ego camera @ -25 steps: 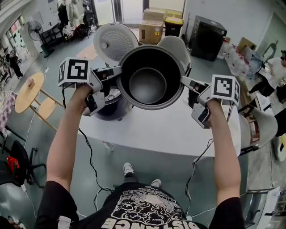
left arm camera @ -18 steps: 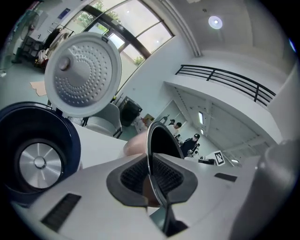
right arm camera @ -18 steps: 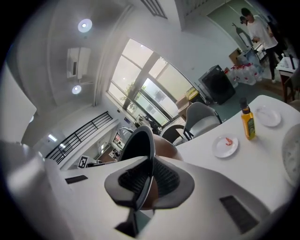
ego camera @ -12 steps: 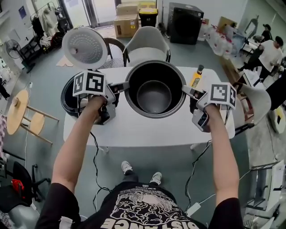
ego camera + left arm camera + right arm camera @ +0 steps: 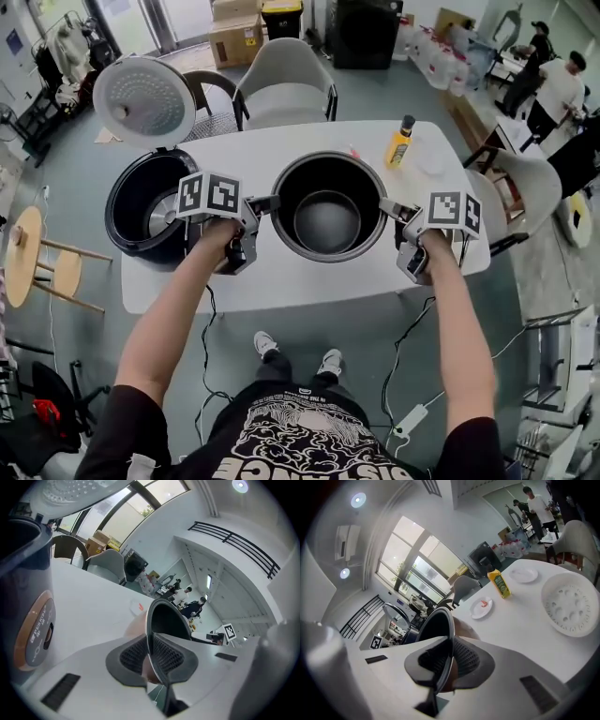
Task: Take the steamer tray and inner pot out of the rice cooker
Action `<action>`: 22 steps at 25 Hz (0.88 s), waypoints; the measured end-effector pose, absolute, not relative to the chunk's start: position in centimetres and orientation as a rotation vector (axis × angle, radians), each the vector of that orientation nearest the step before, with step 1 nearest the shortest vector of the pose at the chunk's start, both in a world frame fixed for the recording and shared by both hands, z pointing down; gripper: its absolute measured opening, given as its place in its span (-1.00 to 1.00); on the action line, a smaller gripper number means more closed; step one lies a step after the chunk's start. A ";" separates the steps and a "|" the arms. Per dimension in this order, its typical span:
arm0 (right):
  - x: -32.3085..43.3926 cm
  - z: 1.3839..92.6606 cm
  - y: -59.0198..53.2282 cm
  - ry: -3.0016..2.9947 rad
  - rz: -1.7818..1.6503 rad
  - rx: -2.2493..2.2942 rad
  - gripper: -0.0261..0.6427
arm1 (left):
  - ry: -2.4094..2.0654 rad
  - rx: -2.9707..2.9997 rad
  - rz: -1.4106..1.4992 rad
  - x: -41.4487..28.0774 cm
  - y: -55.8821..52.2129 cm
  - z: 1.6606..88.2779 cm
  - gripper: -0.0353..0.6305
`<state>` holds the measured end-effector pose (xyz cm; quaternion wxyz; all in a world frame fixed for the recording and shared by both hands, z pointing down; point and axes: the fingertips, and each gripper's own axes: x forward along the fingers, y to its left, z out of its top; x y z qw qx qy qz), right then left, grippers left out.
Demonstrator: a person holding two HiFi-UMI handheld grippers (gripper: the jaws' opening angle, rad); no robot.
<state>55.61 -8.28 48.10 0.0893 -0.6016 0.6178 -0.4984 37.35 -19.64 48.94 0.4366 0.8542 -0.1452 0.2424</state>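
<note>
Clamping left tongs (image 5: 271,202) and right tongs (image 5: 385,206) on opposite rim edges of the inner pot (image 5: 328,220), balancing it level between them over the tabletop (image 5: 309,277), with the steamer tray (image 5: 574,603) already out, right of the right tongs.

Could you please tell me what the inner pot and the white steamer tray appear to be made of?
The inner pot looks like thin metal with a dark, semi-gloss coating, probably non-stick: slim rim, soft sheen inside, brownish outer wall in the gripper views. The steamer tray looks like white moulded plastic, smooth and fairly matt, with holes; the material is not certain.
</note>
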 end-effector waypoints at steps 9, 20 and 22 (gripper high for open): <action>55.5 52.4 -8.7 1.733 -1.592 -1.808 -0.78 | -0.347 2.075 0.696 37.3 -20.3 53.1 -0.73; 56.2 53.8 -9.6 1.730 -1.596 -1.819 -0.77 | -0.360 2.076 0.690 37.8 -21.0 54.2 -0.71; 56.4 53.9 -9.9 1.741 -1.590 -1.831 -0.76 | -0.370 2.088 0.685 38.0 -21.2 54.2 -0.71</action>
